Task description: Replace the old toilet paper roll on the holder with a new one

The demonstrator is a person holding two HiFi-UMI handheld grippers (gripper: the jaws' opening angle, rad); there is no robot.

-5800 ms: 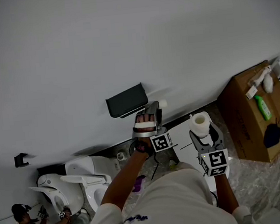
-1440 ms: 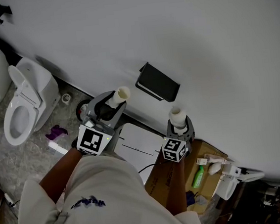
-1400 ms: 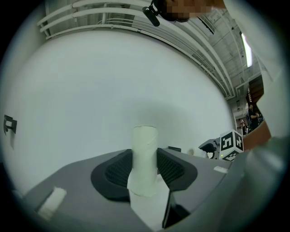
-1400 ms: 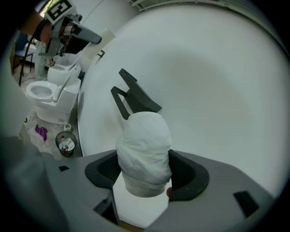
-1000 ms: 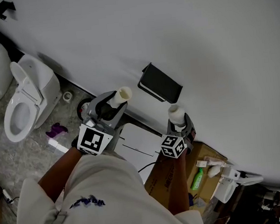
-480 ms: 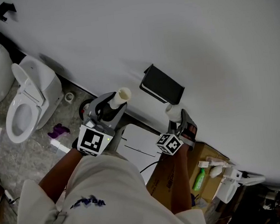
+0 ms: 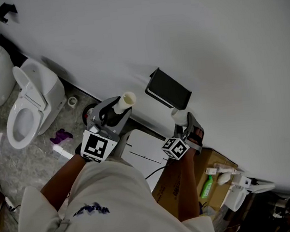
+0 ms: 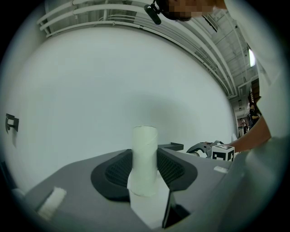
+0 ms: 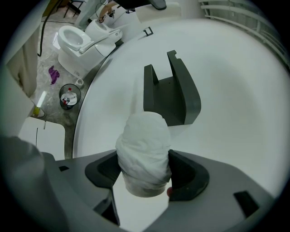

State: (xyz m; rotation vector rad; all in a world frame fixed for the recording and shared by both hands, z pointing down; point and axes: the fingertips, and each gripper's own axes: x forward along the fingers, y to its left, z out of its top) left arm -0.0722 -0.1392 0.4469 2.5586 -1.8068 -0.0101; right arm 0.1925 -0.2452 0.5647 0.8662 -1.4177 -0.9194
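Toilet paper roll (image 9: 144,154), the new white one, is gripped between the pads of the right claw (image 7: 183,123). In the head view it sits just below the black holder (image 7: 169,88) on the wall, at the centre of the frame. The left claw (image 8: 145,170) is closed on the old cardboard tube (image 8: 145,149) and points level at the wall, left of the holder. Compared with one second ago, the right claw has rolled onto its side, so the roll no longer stands upright. The left hand has not moved.
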